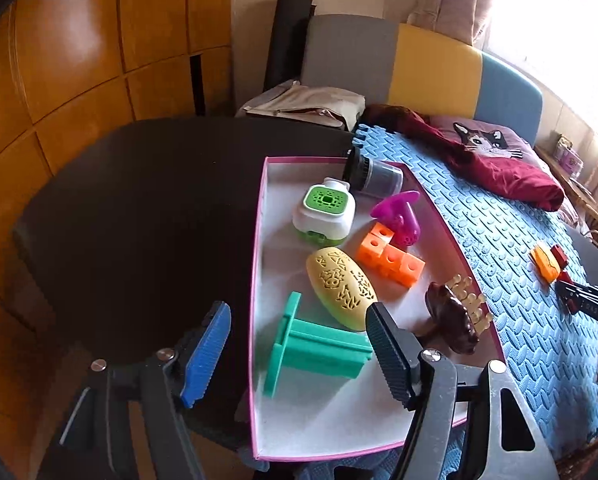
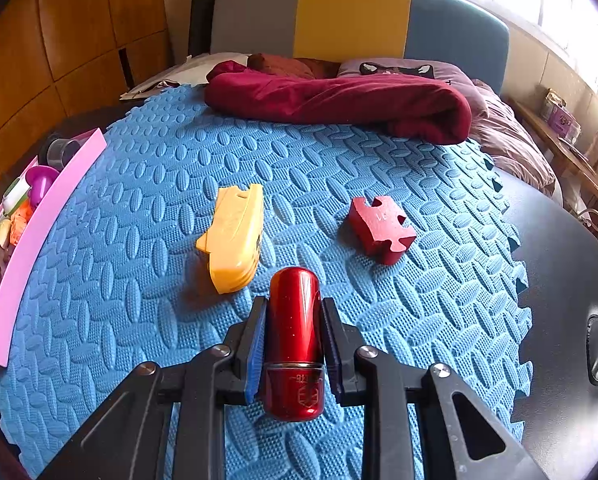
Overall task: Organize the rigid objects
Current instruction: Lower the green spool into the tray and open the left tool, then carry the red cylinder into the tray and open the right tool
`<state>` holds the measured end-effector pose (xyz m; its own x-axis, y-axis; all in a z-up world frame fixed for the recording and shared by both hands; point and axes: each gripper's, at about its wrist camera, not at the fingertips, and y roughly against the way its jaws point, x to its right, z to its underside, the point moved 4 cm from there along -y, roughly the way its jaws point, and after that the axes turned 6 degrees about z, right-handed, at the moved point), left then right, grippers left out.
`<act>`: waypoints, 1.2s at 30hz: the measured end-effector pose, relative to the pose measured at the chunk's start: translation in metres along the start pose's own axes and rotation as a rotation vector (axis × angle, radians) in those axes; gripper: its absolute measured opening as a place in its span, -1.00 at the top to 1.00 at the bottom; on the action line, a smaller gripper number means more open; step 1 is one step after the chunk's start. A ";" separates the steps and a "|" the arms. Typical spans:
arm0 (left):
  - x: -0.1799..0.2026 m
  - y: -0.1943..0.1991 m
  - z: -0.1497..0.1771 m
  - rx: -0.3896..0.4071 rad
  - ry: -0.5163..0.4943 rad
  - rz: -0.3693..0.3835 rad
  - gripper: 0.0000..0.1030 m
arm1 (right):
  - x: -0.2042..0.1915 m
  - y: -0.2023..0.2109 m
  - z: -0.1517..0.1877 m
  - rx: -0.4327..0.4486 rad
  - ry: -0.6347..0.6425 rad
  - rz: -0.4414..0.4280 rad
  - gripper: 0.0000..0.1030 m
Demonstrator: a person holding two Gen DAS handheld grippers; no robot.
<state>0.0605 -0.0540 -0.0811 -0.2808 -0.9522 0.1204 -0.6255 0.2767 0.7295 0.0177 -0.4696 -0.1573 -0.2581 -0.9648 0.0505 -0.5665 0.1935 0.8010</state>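
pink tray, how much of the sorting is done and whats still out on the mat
Done: the pink tray already holds the green spool, yellow oval, orange blocks, green-white box, purple piece, dark jar and brown comb. In hand: the right tool grips the red cylinder; the left tool is open. Left: yellow piece and red puzzle piece on the blue mat.

red metal cylinder (image 2: 293, 340) clamped above blue mat (image 2: 139, 280).

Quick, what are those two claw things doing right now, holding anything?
Left gripper: open, holding nothing, above the green spool.
Right gripper: closed on the red cylinder.
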 end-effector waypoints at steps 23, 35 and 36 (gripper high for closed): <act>-0.028 0.026 -0.007 0.091 0.056 -0.028 -0.38 | -0.055 0.040 -0.022 -0.013 -0.216 -0.189 0.52; -0.038 0.026 -0.006 0.093 0.081 -0.040 -0.38 | -0.213 0.092 -0.088 0.102 -0.029 -0.484 0.52; -0.039 0.025 -0.005 0.090 0.085 -0.042 -0.38 | -0.228 0.092 -0.092 0.100 -0.013 -0.506 0.52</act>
<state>0.0599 -0.0103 -0.0640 -0.1925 -0.9697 0.1503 -0.6996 0.2431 0.6719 0.0958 -0.2484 -0.0403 0.0584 -0.9399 -0.3363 -0.6950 -0.2801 0.6622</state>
